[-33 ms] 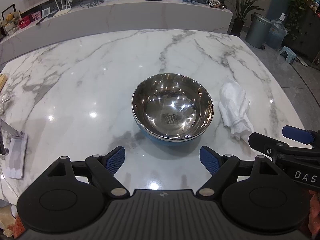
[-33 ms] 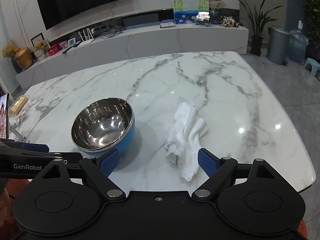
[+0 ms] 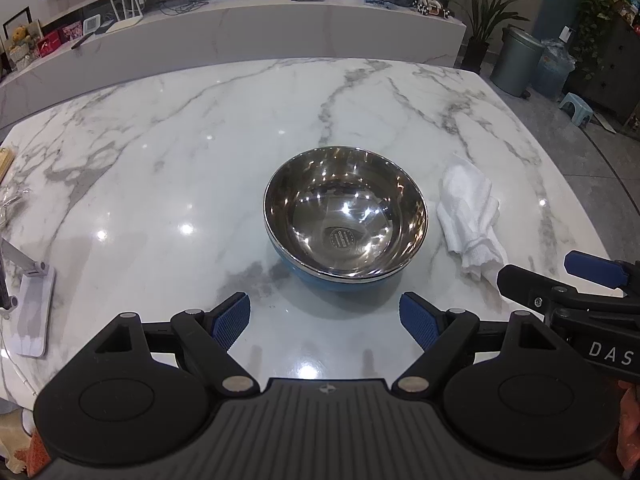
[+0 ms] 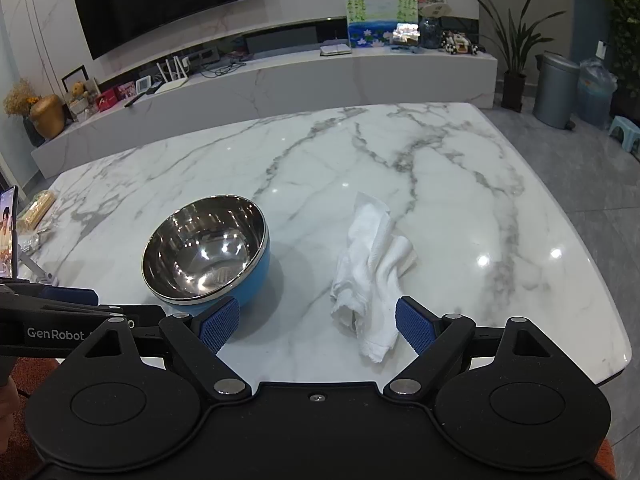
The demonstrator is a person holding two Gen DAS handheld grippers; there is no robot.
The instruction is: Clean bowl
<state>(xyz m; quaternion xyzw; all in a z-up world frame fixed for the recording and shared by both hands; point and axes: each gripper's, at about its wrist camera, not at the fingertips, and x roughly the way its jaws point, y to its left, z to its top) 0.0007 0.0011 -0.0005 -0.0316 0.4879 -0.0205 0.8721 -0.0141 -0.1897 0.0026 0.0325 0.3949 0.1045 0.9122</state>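
Near the table's (image 4: 520, 208) front edge, both tools (image 3: 325, 320) (image 4: 318, 324) gape empty before bowl (image 3: 344, 216) and cloth (image 4: 372, 264).

A home living room: wall television (image 4: 160, 4), marble table (image 4: 440, 184), potted plant (image 4: 516, 52).

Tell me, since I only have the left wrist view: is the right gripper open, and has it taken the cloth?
Observer: The right gripper is open. The white cloth lies on the table, its near end showing in the gap between the fingers, not pinched.
Operator: What does the stand at my far left hold?
Observer: A phone, upright, with its screen lit.
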